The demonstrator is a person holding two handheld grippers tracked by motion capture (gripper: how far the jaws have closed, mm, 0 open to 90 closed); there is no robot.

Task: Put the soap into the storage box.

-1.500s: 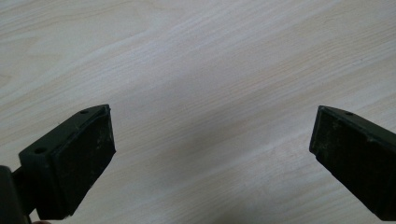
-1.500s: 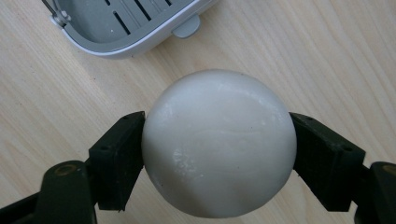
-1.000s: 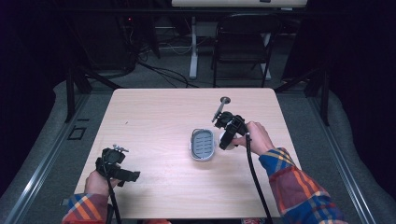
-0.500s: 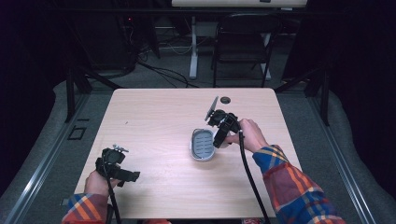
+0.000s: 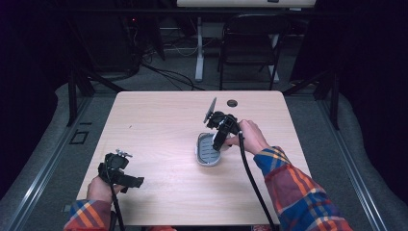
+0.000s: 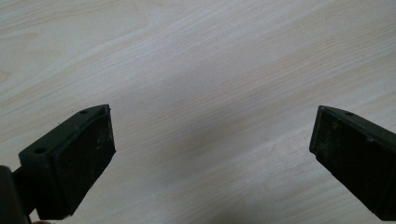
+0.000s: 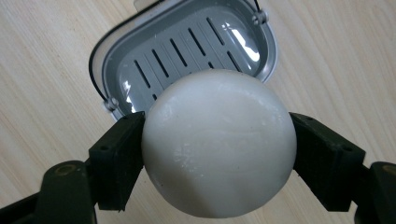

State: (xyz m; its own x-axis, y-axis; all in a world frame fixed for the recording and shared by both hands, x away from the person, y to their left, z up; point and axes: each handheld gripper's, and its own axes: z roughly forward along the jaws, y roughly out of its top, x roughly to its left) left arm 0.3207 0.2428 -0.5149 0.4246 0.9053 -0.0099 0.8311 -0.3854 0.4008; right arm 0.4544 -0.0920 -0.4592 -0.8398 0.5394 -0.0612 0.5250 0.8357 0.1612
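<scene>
Above a grey slotted dish [image 7: 187, 51] near the middle of the table [image 5: 159, 120], a round white soap [image 7: 218, 142] hangs clamped in the right gripper [image 7: 218, 154], its two black jaws pressed against opposite sides at the widest part. In the right gripper view the soap sits in front of the dish's near end, and it looks clear of the tray floor, though whether it touches cannot be told. The dish itself is an oval tray with drain slots and a pale rim, lying flat on the light wood.

The soap's surface is smooth and faintly scuffed, with a dull sheen. It is probably dense for its size, firm but easily dented, and slick, more so if damp. A hold across the middle, as here, seems safest; jaws set above or below that line would likely squeeze it out. Dropped from height, it might chip or skid off the tray.

In the high view the right gripper [image 5: 220, 132] leans over the dish [image 5: 208, 150], held by a hand [image 5: 250, 137] in a plaid sleeve. Well apart, at the table's near left corner, the left gripper [image 5: 118, 171] rests low with its jaws spread wide and nothing between them; the left gripper view looks down on bare wood.
</scene>
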